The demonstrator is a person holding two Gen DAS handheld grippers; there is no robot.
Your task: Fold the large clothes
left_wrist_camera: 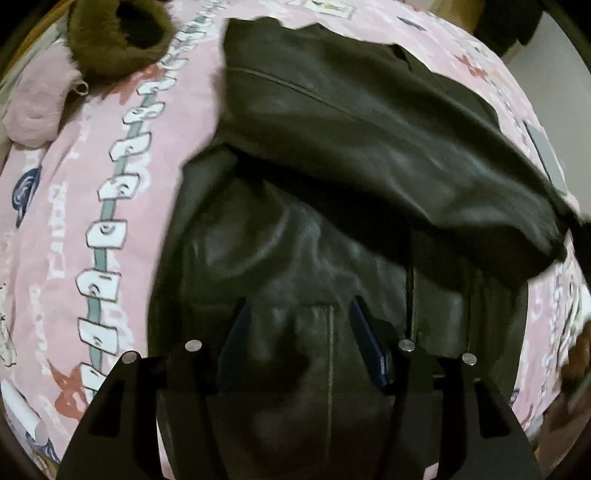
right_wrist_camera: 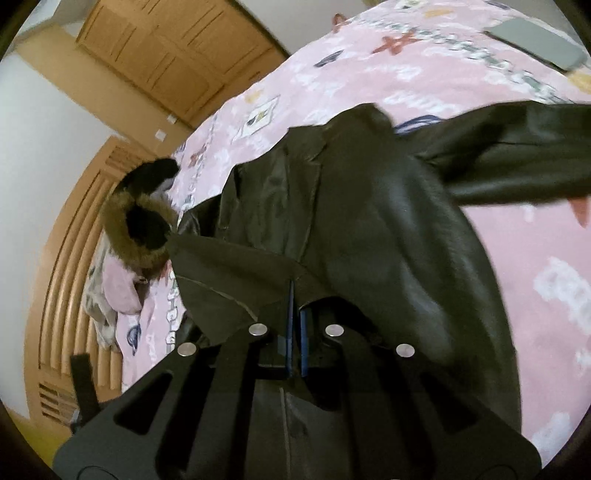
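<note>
A dark leather jacket (left_wrist_camera: 332,155) lies spread on a pink patterned bedsheet (left_wrist_camera: 74,221). In the left wrist view one sleeve lies folded across its body. My left gripper (left_wrist_camera: 299,306) hangs over the jacket's lower part, pointing down at it, open, with the leather lying under the gap and neither pad pressing it. In the right wrist view my right gripper (right_wrist_camera: 296,295) is shut on an edge of the jacket (right_wrist_camera: 369,221) and holds that part raised off the bedsheet (right_wrist_camera: 406,66). The other sleeve (right_wrist_camera: 517,162) stretches out to the right.
A fur-trimmed hooded garment (left_wrist_camera: 118,33) (right_wrist_camera: 140,229) and a pink fleece piece (left_wrist_camera: 37,103) (right_wrist_camera: 118,288) lie near the wooden headboard (right_wrist_camera: 74,240). A flat grey object (right_wrist_camera: 539,40) (left_wrist_camera: 546,155) rests on the bed beyond the jacket. A wooden door (right_wrist_camera: 166,48) stands behind.
</note>
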